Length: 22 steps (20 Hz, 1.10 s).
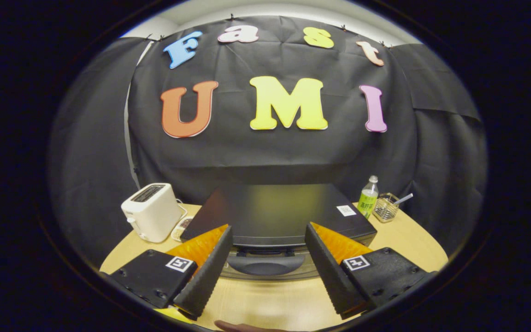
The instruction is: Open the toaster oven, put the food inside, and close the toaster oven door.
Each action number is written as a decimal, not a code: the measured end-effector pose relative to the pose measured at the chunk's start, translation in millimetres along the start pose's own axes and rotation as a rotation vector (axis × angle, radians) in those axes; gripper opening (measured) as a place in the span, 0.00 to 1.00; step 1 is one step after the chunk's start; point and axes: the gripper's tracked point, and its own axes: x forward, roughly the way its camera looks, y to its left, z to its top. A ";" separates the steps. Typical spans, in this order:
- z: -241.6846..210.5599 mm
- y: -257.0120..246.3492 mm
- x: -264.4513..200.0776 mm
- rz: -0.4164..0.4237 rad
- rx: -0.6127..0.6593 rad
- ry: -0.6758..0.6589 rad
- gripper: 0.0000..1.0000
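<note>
A light wooden table (413, 240) stands before a black cloth wall. At the left sits a white toaster (151, 211). In the middle is the black toaster oven (277, 213), its door closed, the handle (265, 263) between the fingers of the gripper (268, 265), which are wide apart. At the right stand a green bottle (368, 198) and a wire basket (386, 207).

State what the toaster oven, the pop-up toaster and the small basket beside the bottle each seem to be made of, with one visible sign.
Toaster oven, just ahead of the open tool: likely dark painted metal; its flat top reflects softly.
Pop-up toaster: probably white plastic, smooth with rounded corners.
Basket, beside the bottle: metal wire mesh, shiny and see-through.
</note>
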 end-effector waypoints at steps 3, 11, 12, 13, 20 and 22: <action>-22.8 3.3 22.1 0.017 0.039 0.046 1.00; -40.0 8.7 25.3 -0.058 -0.026 0.042 1.00; -42.1 8.0 23.6 -0.059 -0.016 0.054 1.00; -43.3 5.8 19.6 -0.058 0.010 0.054 1.00; -81.8 7.1 -24.7 -0.051 0.046 0.042 1.00; -99.3 8.4 -36.5 -0.043 0.056 0.043 1.00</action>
